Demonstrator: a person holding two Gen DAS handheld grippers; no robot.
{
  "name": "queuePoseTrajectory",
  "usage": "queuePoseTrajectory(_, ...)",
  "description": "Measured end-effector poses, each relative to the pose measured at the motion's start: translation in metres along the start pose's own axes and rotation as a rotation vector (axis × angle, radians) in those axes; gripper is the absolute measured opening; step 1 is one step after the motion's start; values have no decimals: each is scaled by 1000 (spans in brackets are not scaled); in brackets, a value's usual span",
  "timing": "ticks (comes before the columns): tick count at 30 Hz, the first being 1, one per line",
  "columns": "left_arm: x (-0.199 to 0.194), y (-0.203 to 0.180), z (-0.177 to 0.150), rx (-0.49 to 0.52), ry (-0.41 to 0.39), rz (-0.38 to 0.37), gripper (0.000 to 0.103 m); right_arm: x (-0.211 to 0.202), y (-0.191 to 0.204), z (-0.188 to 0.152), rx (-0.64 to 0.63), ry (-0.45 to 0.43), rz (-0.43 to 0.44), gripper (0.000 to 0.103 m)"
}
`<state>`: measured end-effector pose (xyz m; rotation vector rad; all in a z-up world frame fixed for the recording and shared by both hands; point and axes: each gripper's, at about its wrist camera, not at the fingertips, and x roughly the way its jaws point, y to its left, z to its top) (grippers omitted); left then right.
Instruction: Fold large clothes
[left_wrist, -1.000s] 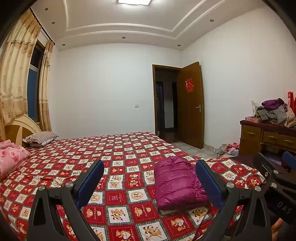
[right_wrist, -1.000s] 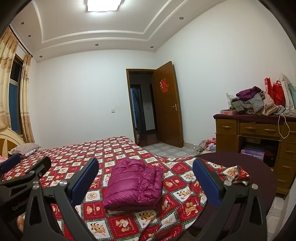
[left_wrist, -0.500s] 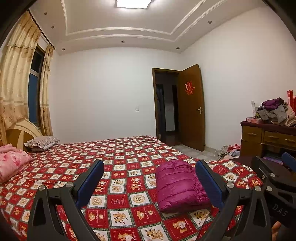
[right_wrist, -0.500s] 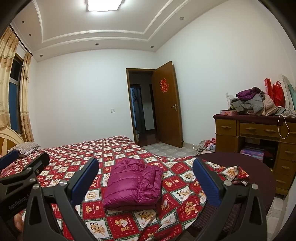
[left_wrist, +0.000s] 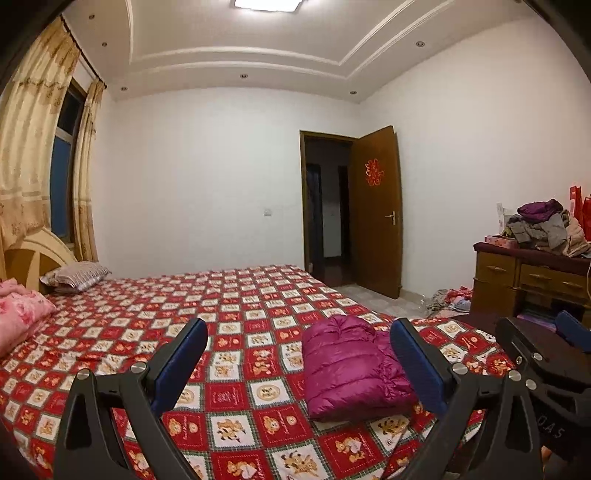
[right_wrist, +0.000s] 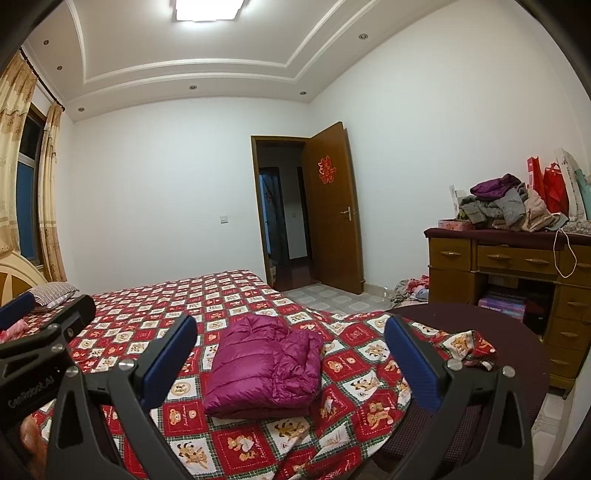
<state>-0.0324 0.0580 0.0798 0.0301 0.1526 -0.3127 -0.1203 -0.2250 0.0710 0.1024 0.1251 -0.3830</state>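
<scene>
While both grippers, left and right, hover with fingers apart, a puffy quilted magenta jacket lies folded on the checked bedspread.

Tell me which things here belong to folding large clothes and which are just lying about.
For the job:
purple jacket, folded on the bed
left claw, open
right claw, open

Lying about:
clothes heap on the dresser
pink blanket
pillow
</scene>
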Motion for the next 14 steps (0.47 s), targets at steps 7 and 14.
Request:
queuePoseTrajectory(7, 5, 2, -3, 5, 19, 9, 99, 1, 0, 1, 5, 13, 3, 103)
queuePoseTrajectory(14, 10, 3, -6, 15, 37, 16, 100, 4, 1, -1, 4, 25, 2, 103)
